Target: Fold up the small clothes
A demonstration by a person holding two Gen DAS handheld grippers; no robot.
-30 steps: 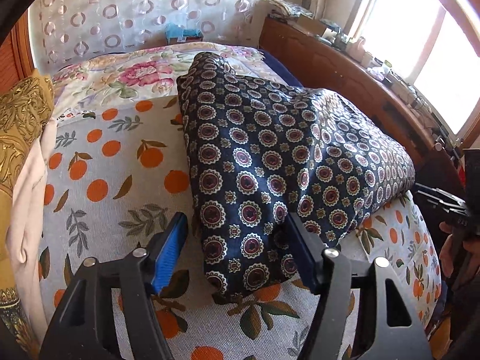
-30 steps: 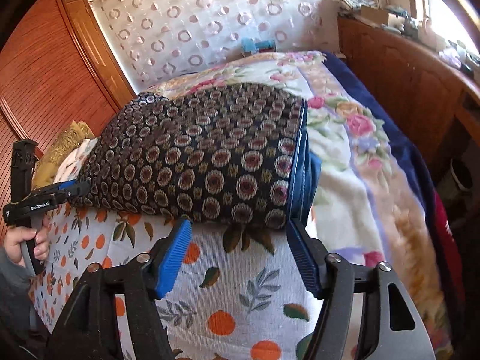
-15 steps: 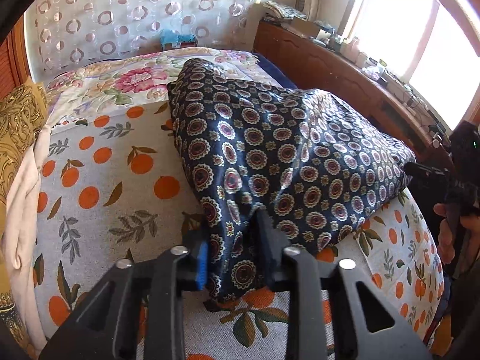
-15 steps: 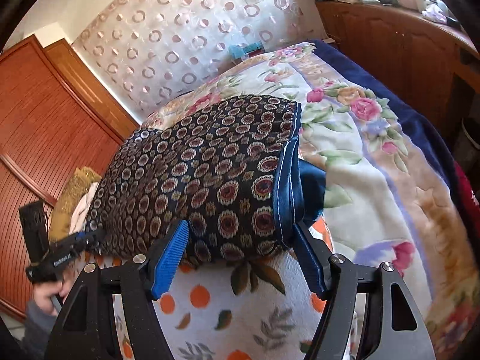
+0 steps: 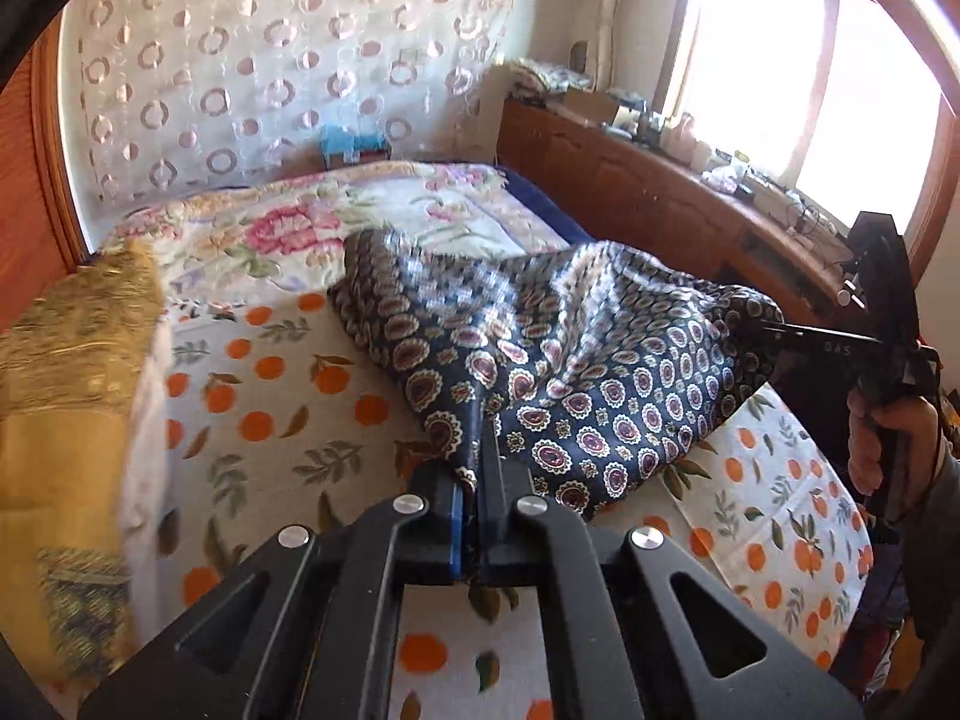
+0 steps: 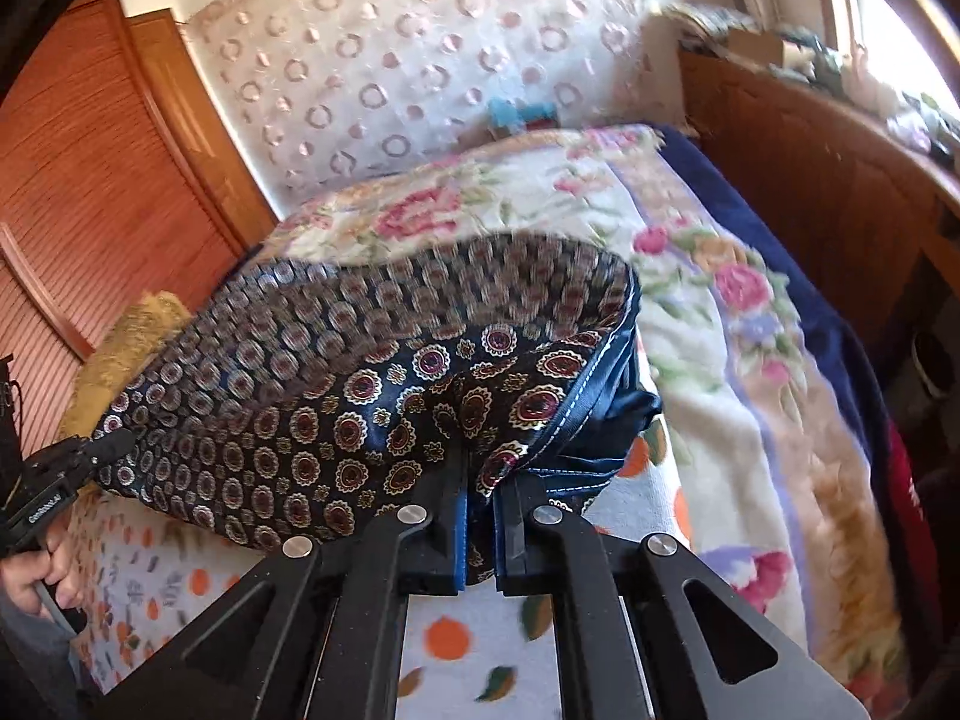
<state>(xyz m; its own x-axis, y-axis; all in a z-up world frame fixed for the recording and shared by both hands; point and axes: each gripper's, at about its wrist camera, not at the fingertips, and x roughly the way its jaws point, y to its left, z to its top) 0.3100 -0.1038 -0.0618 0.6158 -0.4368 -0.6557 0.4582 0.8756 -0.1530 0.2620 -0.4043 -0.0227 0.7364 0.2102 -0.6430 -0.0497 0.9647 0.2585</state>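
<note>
A navy garment (image 5: 576, 372) printed with round medallions lies on the bed's orange-print sheet (image 5: 288, 408). My left gripper (image 5: 480, 438) is shut on its near left corner and lifts it off the sheet. My right gripper (image 6: 480, 474) is shut on the near right corner of the garment (image 6: 372, 384), beside its blue stitched hem. The cloth hangs taut between both grippers. Each gripper shows in the other's view: the right one (image 5: 756, 330) and the left one (image 6: 111, 444).
A floral blanket (image 5: 312, 222) covers the bed's far part. A gold cushion (image 5: 66, 372) lies at the left edge. A wooden cabinet (image 5: 672, 210) with clutter runs along the right, under the window. A wooden wardrobe (image 6: 90, 180) stands at the left.
Both grippers moved in over the garment's near corners, shut on them, and raised the near edge off the sheet.
</note>
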